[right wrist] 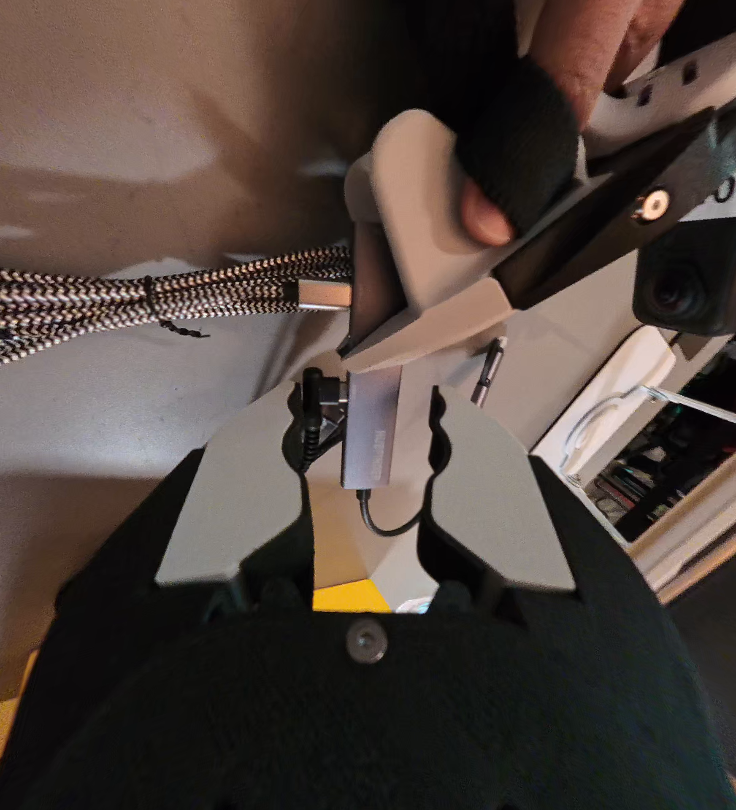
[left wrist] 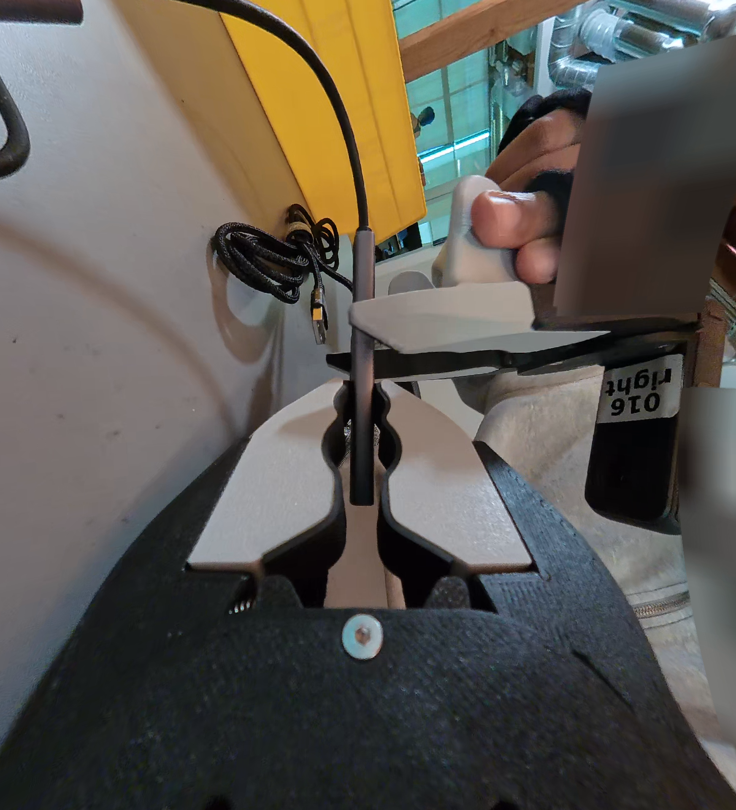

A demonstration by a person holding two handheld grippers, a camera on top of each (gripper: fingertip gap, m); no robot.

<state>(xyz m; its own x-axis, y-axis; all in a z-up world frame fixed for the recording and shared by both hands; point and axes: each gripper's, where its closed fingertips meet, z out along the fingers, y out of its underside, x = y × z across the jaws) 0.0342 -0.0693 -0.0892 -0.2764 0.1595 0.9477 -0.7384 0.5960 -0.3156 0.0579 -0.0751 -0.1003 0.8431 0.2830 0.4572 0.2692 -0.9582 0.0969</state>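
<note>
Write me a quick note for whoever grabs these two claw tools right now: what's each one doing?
Left claw: shut on the slim grey hub, held off the white table.
Right claw: open, its fingers either side of the hub; a black plug lies against one finger, at the hub's side.
Whether that plug is fully seated cannot be told.
The hub's own black lead arcs away past a yellow box.
A coiled braided cable lies on the table beyond, untouched.
</note>
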